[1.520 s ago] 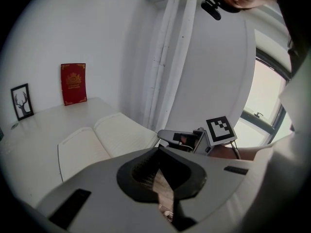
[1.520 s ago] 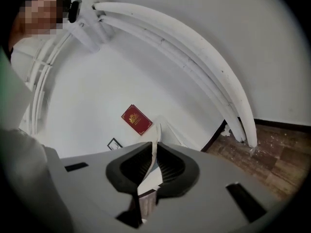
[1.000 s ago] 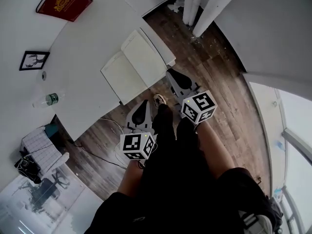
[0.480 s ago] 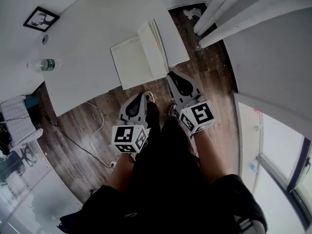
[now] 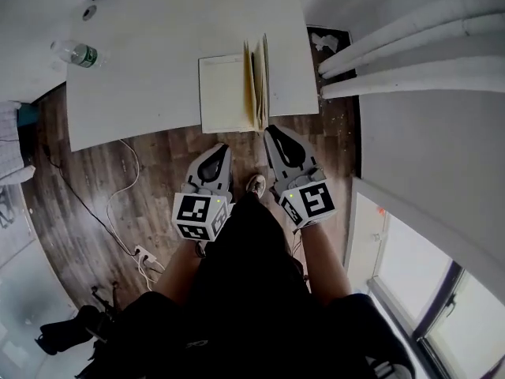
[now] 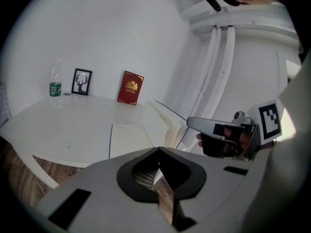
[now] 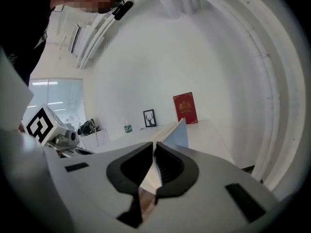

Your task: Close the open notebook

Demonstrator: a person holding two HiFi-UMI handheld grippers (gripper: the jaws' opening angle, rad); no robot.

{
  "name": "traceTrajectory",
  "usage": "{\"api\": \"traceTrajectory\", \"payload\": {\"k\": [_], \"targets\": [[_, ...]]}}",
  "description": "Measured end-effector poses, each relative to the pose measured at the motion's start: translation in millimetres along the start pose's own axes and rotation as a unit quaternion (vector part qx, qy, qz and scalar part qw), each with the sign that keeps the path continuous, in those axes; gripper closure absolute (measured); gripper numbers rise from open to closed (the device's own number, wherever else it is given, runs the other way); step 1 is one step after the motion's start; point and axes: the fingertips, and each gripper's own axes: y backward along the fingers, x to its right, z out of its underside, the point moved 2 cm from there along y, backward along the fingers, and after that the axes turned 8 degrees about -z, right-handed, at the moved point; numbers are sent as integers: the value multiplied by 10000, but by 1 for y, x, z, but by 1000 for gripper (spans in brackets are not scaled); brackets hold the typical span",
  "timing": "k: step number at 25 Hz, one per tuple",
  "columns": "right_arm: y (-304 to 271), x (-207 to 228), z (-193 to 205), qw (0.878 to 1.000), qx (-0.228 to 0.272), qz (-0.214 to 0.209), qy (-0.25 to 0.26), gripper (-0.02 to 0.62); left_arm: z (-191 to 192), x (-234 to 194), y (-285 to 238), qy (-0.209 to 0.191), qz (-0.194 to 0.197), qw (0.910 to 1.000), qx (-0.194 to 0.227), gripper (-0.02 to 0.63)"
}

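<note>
1. Cream-paged notebook [image 5: 223, 93] with a blue-grey cover, lying at the near edge of the white rectangular bench [image 5: 142, 69]. Left half flat, right half raised about upright at the spine.
2. Grip of the right tool [image 5: 267, 130]: closed on the near lower corner of the raised half, with the thin cover edge pinched between the pads.
3. State of the left tool [image 5: 222, 146]: closed with nothing between its jaws, just short of the notebook and not touching it.
4. Progress, as judged: roughly halfway. Lifting done. Yet to come: swinging the raised half over, laying it flat on the left half, then letting go.
5. Head view only: upright fan of pages seen from above, both tools together, and a clear plastic water bottle [image 5: 75, 52] near the far corner.
6. Gripper views only: dark red book [image 6: 130, 88] with a gold emblem, propped against the wall. Pinch on the cover, from the right gripper view alone.
</note>
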Motion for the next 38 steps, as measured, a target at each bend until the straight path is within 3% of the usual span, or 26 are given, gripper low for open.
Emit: {"api": "traceTrajectory", "payload": {"k": [13,22,38], "targets": [[-29,-26,4,9961,-507,-520,494,555,13,-31,8,610,-290,9976,156,603],[-56,-48,14,9863,-957,-1018,875,555,19,-52,10,806,-458,9953,291,603],[-92,-70,42,9646,-1664,-1489,1407,556,42,-88,13,1296,-728,9885,289,603]]}}
